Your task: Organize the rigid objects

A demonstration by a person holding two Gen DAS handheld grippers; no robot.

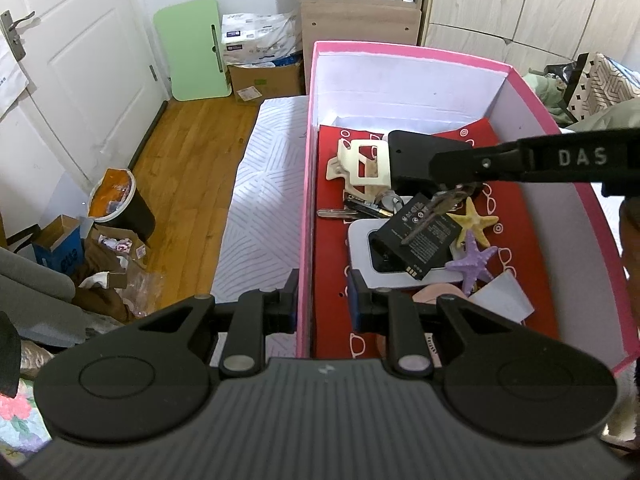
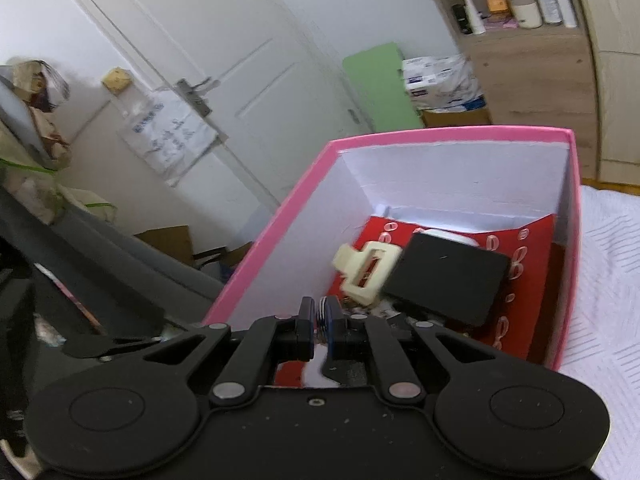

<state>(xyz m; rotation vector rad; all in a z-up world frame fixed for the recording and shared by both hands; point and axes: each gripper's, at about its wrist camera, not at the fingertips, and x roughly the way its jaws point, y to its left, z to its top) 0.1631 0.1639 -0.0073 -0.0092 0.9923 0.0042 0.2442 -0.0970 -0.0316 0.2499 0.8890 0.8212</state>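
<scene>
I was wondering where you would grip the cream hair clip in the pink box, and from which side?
Grip the cream hair clip across the bars of its open rectangular frame, coming from above: it lies flat on the red liner, so the frame faces upward. Approach from the left, since the black block sits against its right side, probably leaving little finger room there.

The letters "DAS" stand in white on the black arm of the right gripper [image 1: 460, 184], which reaches in over the pink box [image 1: 308, 208]. The black battery [image 1: 416, 236] in the box has small white print and round signs on it, too small to read. The white packs [image 1: 256, 38] on the floor by the wall have blue labels, and the white bag [image 2: 172, 132] hanging on the door has blue writing, but none of it can be read.
</scene>
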